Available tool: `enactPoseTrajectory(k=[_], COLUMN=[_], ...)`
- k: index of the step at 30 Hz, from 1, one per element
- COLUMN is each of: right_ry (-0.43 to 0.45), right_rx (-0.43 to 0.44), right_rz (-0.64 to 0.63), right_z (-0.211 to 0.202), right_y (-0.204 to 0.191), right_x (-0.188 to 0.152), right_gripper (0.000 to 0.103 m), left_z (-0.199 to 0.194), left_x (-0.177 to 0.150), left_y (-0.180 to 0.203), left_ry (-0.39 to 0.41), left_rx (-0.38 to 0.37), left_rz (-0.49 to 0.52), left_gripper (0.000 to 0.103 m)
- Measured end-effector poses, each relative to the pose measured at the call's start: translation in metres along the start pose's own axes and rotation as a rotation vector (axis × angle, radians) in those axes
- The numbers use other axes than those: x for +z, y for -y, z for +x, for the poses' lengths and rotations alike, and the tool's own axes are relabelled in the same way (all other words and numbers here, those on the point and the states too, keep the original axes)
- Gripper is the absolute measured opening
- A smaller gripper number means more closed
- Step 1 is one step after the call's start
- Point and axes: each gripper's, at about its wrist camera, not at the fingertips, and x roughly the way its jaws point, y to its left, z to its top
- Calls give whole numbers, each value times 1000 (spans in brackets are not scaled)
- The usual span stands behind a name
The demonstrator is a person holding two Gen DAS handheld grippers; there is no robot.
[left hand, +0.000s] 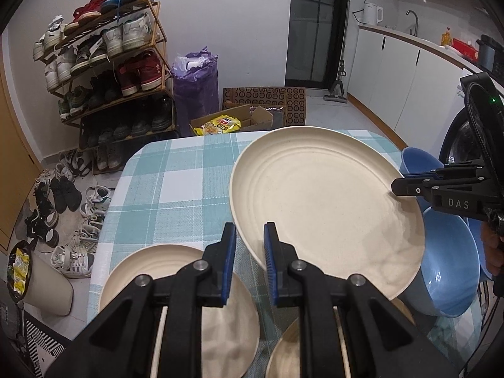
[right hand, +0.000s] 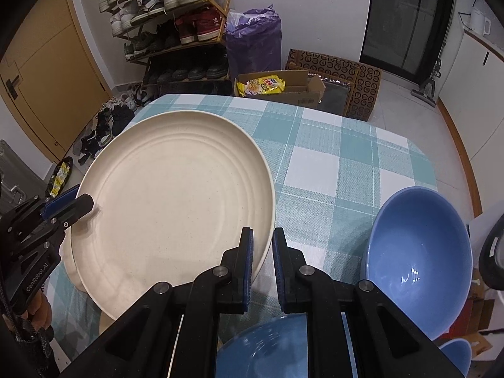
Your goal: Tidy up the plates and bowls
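We judge the step in hand to be carrying one plate toward a pile. The large cream round ridged plate point(left hand: 324, 208) is up off the table with the teal-and-white checked cloth point(left hand: 176, 182), tilted, near the table's right edge, with its rim over the blue bowls.

The left gripper point(left hand: 250, 233) has its fingers narrow, with the plate's near rim pinched between the blue pads. The right gripper point(right hand: 263, 236) is likewise narrow on the opposite rim, so we take it that both grip the plate.

Next, we think the plate must travel level toward the smaller cream plate point(left hand: 179, 299) at the table's near left corner. It should be lowered flat, and both grips should let go only once it rests. Uneven release could tip it.

The left wrist view shows that smaller cream plate and a third cream plate point(left hand: 283, 349) below the fingers. The right wrist view barely shows these, only slivers under the held plate.

The right wrist view shows the large blue ceramic bowl point(right hand: 419, 252) whole at the right edge. A second blue bowl point(right hand: 267, 343) lies under the right fingers.
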Motion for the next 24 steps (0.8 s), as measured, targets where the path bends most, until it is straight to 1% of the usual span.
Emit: enactPoseTrajectory(k=[16, 24], right_ry=[58, 73], right_rx=[10, 25], right_rz=[-11, -19], right_z=[-47, -58], right_y=[-16, -23], right_x=[-25, -39], right_gripper=[13, 13], left_z=[-40, -58], left_x=[-14, -25], left_y=[6, 3], left_ry=[43, 65], left_rx=[6, 10], left_rz=[10, 5], left_gripper=[16, 16])
